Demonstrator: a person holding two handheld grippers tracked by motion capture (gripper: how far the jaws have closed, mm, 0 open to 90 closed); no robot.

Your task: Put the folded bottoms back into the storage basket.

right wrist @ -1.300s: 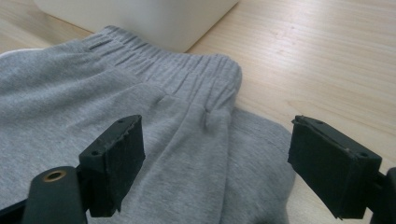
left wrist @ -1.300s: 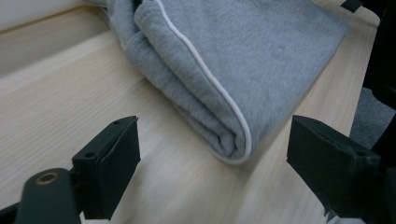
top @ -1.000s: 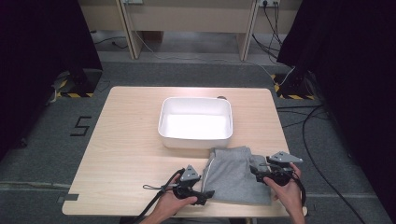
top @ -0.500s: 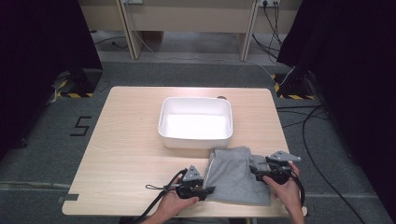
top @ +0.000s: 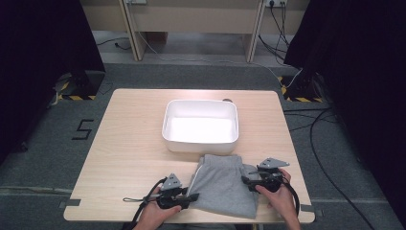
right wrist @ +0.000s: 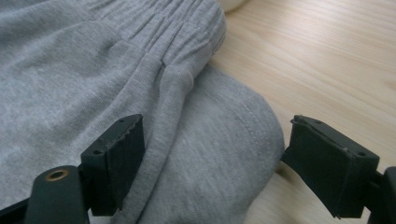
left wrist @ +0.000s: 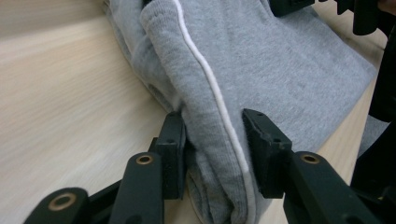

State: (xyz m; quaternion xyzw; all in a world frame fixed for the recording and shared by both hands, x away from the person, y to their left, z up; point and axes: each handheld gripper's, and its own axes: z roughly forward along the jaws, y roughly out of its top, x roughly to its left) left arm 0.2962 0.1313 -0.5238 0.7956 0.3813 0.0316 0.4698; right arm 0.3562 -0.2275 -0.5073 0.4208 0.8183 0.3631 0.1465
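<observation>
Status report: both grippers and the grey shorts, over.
Left gripper just closed on the folded grey shorts, near edge. Right gripper open, straddling the far edge. White tub behind, nothing blocking.

On the table (top: 119,143) a tub (top: 201,125) sits near the middle, towards the far side. Just in front of it, at the near edge, lie the folded shorts (top: 224,184), their waistband end nearest the tub. The left gripper (top: 189,197) is at the shorts' left edge, with that edge between its jaws; the right gripper (top: 245,180) is at their right edge, its jaws either side of the fold there
</observation>
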